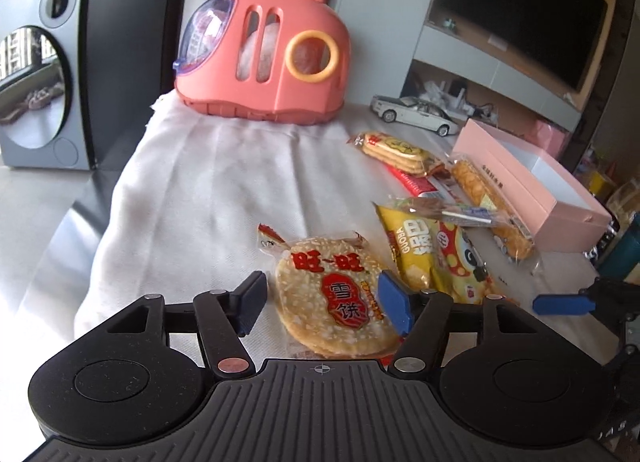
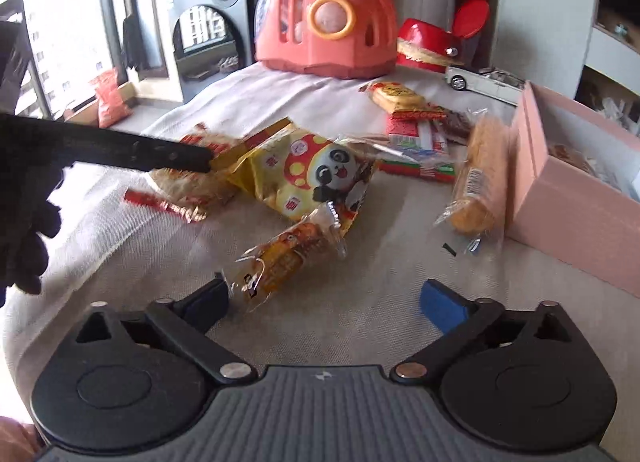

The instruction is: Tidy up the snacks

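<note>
My left gripper is open, its jaws either side of a round rice-cracker packet lying on the white cloth. My right gripper is open and empty, just behind a small orange snack packet on the cloth. A yellow panda snack bag lies beyond it and also shows in the left wrist view. A long cracker packet lies beside the open pink box. More snack packets are piled farther back. The left gripper's arm reaches in from the left.
A pink toy carrier with an orange handle stands at the back of the cloth. A white model car sits behind the snacks. A red container stands by the carrier. The table edge drops off at left.
</note>
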Demonstrator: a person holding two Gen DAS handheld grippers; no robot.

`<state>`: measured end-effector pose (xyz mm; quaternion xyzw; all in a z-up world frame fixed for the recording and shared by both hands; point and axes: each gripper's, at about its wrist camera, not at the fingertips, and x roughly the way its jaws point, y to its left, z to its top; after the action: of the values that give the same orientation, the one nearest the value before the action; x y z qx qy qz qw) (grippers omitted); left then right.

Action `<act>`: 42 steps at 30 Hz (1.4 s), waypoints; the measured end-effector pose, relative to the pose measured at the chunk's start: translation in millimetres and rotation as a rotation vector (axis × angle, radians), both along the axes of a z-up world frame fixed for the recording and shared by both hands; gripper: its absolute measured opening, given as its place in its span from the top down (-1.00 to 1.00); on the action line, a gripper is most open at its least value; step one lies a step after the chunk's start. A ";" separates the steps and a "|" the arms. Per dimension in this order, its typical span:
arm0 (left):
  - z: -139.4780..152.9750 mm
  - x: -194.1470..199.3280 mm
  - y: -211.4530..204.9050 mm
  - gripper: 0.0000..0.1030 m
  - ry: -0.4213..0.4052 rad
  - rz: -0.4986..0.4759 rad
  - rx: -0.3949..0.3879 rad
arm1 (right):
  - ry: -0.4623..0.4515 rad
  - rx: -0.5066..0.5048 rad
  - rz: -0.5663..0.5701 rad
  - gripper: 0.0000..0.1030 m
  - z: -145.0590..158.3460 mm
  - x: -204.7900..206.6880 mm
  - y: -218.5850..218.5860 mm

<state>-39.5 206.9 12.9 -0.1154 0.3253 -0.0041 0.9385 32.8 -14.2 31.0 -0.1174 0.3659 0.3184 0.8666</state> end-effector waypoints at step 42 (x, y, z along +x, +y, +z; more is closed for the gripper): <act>-0.7 -49.2 -3.4 0.03 0.036 -0.015 -0.159 | -0.055 -0.016 0.029 -0.99 21.9 -20.8 -22.5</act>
<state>-88.7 203.5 12.2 -0.1872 0.3417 -0.0350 0.9203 12.0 -36.7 52.9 -0.1383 0.3427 0.3248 0.8706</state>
